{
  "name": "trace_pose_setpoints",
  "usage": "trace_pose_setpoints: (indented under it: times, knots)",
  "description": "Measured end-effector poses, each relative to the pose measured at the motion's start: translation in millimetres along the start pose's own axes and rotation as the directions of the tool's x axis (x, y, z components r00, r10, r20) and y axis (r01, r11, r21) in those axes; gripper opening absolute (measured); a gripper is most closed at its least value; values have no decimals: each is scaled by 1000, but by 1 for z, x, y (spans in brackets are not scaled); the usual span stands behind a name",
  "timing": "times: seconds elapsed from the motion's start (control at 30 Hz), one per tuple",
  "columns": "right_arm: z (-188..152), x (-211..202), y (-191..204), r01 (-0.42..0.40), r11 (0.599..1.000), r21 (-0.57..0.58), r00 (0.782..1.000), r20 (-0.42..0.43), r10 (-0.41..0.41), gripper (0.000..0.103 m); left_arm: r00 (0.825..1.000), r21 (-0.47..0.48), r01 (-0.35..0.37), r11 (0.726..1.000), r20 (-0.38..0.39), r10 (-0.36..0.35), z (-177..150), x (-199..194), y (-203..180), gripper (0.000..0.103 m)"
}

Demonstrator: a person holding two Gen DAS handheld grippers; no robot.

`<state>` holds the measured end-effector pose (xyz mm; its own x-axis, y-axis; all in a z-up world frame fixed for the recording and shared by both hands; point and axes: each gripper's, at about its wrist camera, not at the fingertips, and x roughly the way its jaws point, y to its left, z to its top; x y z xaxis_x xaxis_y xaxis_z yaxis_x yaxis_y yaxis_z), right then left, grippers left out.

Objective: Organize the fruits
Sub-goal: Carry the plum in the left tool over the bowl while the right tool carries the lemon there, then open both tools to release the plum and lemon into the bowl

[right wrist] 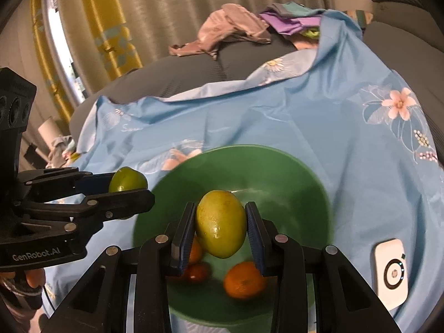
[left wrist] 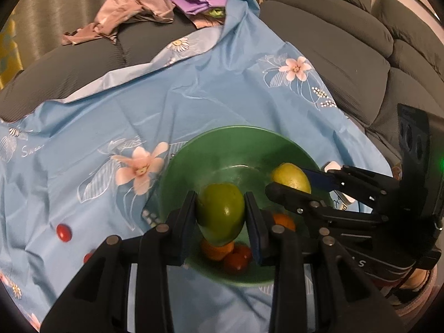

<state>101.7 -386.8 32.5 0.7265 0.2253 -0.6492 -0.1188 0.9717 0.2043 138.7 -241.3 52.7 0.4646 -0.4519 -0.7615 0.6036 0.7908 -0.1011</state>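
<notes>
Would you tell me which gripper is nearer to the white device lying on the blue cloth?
Right. The right gripper holds its fruit over the bowl beside the white device; the left gripper is farther across the bowl.

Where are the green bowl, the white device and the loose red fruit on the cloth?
green bowl (right wrist: pixel 291 172): right wrist view, bare inner wall.
white device (right wrist: pixel 391 273): right wrist view, middle of its top face.
red fruit (left wrist: pixel 64 232): left wrist view, its centre.

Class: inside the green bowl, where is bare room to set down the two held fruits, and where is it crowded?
Free: the green bowl's far half, toward its back rim. Crowded: the near side, where oranges and a red fruit lie below both grippers.
</notes>
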Motion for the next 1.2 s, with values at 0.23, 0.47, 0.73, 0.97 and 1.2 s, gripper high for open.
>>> trace_pose_setpoints:
  times: [0.23, 0.47, 0.73, 0.97, 1.2]
  knots:
    - [4, 10, -17, 19, 1000, 16, 1000, -18, -19, 38, 999, 15, 3, 1000, -43, -2, 12, 29, -1, 34]
    - [8, 24, -26, 54, 999, 11, 996, -67, -53, 38, 996, 24, -1, 1000, -95, 4, 16, 55, 0, 34]
    - [8, 38, -35, 97, 995, 2, 987, -128, -96, 38, 989, 41, -20, 999, -144, 25, 14, 80, 1, 34]
    - [13, 44, -34, 136, 991, -14, 981, -139, -137, 38, 985, 35, -38, 999, -168, 44, 17, 94, 5, 36]
    - [14, 37, -37, 139, 990, 2, 983, -118, -137, 38, 992, 6, -35, 999, -125, 36, 17, 76, 15, 57]
